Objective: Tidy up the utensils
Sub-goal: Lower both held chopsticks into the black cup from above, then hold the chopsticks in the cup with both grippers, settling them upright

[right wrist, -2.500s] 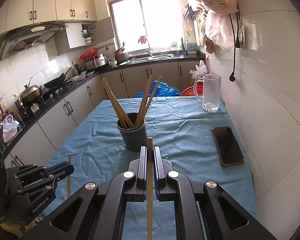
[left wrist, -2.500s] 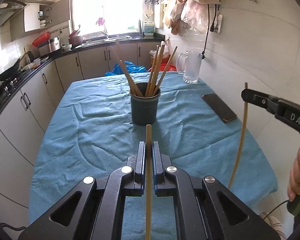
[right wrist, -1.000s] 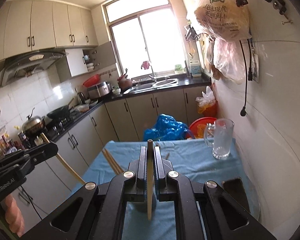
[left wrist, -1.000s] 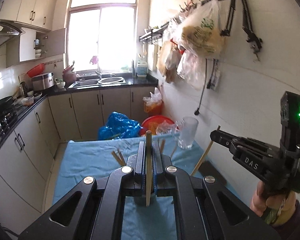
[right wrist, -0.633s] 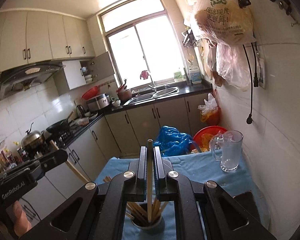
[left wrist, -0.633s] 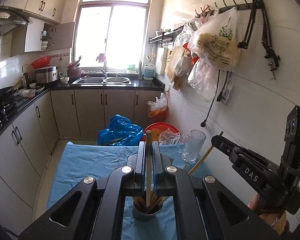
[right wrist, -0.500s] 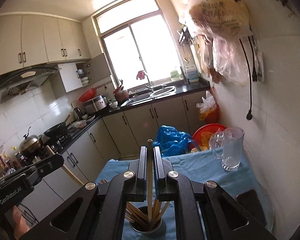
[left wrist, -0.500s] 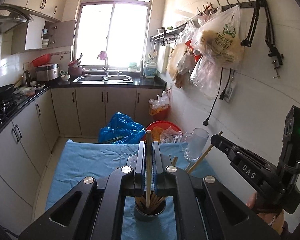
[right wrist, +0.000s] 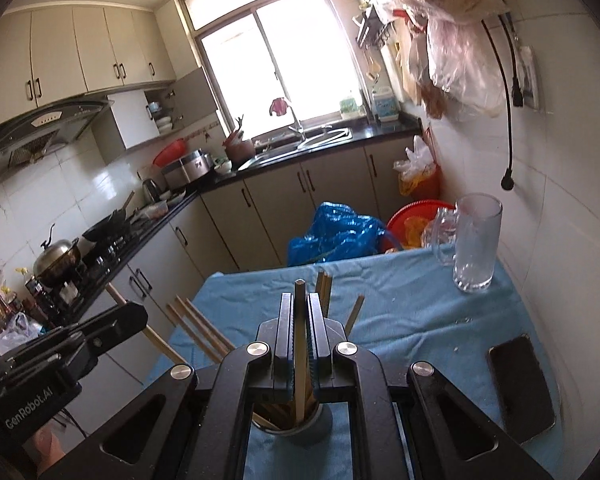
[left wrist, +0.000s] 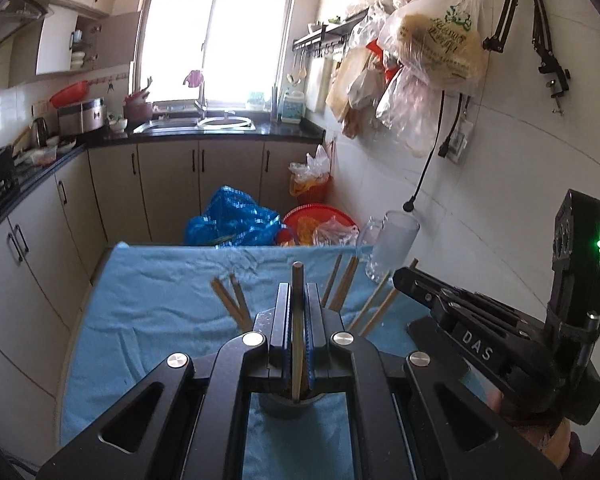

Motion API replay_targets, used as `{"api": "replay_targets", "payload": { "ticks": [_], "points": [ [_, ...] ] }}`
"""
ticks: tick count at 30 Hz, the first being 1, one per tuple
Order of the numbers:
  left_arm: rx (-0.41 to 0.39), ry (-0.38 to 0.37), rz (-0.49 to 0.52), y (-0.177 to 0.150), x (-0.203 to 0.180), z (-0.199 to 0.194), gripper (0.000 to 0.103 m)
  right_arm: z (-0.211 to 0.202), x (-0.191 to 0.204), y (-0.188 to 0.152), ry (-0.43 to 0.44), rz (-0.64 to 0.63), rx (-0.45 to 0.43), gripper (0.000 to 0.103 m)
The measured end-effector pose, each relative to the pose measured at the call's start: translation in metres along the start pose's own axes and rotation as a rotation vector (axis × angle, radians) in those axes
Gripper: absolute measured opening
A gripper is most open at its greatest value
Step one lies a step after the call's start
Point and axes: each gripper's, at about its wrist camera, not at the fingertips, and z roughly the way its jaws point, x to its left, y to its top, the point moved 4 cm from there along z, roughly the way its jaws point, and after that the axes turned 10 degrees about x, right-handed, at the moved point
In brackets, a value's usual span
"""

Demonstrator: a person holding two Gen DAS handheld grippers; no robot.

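Your two wooden chopsticks (left wrist: 297,320) (right wrist: 300,332) stand upright, tips inside the dark holder (right wrist: 300,426) among other chopsticks (left wrist: 232,300).

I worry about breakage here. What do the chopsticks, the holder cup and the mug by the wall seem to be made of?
Chopsticks: likely bamboo or wood, matte tan, squared ends. Holder cup: dark grey and opaque, perhaps plastic or ceramic; little of it shows. Mug: clear glass by its transparency, thick walls and handle, the most breakable.

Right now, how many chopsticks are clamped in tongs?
2: one chopstick in the left tongs, a second chopstick in the right tongs, both lower ends at the grey holder's mouth.
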Motion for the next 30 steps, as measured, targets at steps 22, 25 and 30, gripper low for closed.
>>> {"api": "replay_targets", "payload": {
  "ticks": [22,25,30],
  "points": [
    [0.075,0.125,0.056,-0.049,0.003,0.021,0.008,0.013,-0.004,-0.024,0.010,0.010,0.056,0.006],
    [0.066,0.146,0.072,-0.051,0.002,0.021,0.009,0.011,-0.007,-0.025,0.006,0.017,0.057,0.006],
    [0.078,0.140,0.084,-0.054,0.000,0.021,0.009,0.009,-0.010,-0.026,0.005,0.027,0.059,0.007]
  ]
}}
